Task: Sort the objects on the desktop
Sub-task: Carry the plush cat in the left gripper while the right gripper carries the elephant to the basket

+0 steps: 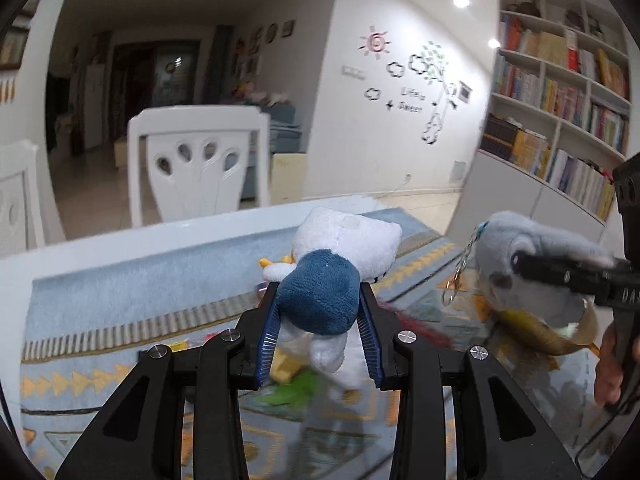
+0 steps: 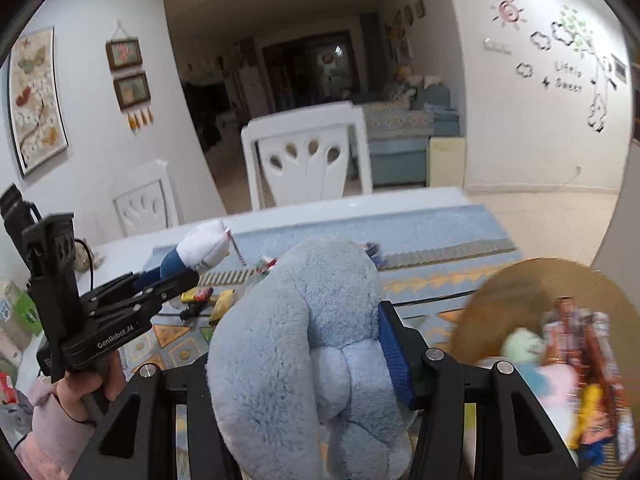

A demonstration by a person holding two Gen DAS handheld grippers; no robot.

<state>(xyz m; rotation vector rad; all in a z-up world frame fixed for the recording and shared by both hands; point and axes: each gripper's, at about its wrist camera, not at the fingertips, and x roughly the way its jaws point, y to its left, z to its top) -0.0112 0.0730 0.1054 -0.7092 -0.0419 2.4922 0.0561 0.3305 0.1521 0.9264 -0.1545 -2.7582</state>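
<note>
The room is evenly lit from above by two recessed ceiling lights (image 1: 461,1), flaring white, while the far hallway (image 2: 308,68) sits dim. Both fisheye views bow the walls and bookshelf (image 1: 560,92) hard toward black corners. Motion smears the basket (image 2: 560,340) at right (its contents barely legible), and shadows stay soft.

2 plush toys (image 1: 320,276); 2 chairs (image 1: 196,160)

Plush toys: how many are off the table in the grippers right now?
2. A white-and-blue plush is clamped in the left gripper; a grey-blue plush is clamped in the right gripper. The basket seems to hold more soft items, blurred.
</note>
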